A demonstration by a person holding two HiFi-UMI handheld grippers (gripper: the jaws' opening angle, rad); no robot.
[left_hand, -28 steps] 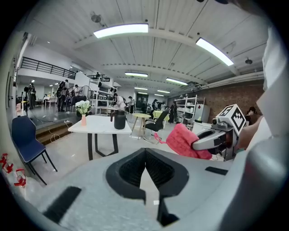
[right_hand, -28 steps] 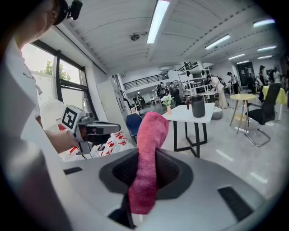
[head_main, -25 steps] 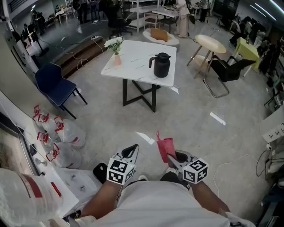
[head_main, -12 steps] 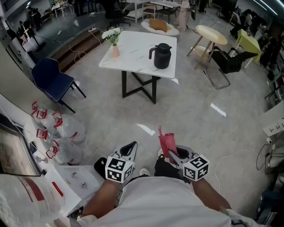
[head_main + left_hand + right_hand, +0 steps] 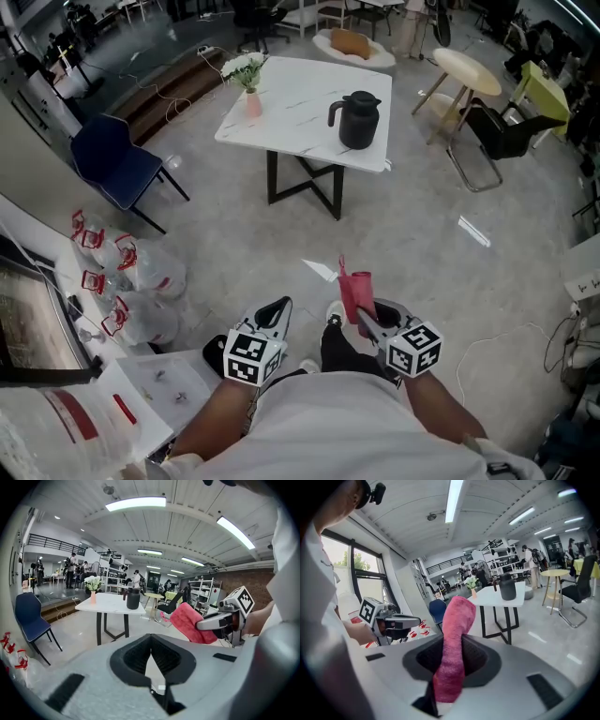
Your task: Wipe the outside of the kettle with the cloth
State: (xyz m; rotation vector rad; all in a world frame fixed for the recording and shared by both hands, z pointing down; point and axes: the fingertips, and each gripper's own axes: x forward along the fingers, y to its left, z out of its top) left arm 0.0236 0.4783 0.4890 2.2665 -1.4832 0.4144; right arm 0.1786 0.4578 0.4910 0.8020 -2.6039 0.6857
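Our right tool (image 5: 366, 324) is clenched on the pink cloth (image 5: 354, 292). The right gripper view shows the fabric pinched between the jaws low down, with its free end standing up above them. Our left tool (image 5: 276, 317) is closed with nothing in it. In its own view the two pads meet at a point and only bare floor (image 5: 394, 230) shows past them. Both tools are close in front of our body, side by side.

The black kettle (image 5: 358, 120) stands upright on the white surface (image 5: 291, 98), near its right edge as the head view shows it. It is well apart from both tools, across a stretch of open floor. A vase of flowers (image 5: 248, 82) stands at the far left corner of the same surface, clear of the kettle.

We judge the cloth-fetching step done and the approach to be the step in hand, since no wiping can start from here. The next move calls for closing that gap until the kettle is within reach of the right tool, then bringing the loose end of the cloth flat against the kettle's side. The left tool will likely have to open and steady the kettle by its handle or lid. A light kettle could slide or tip under a sideways rub so near the edge.
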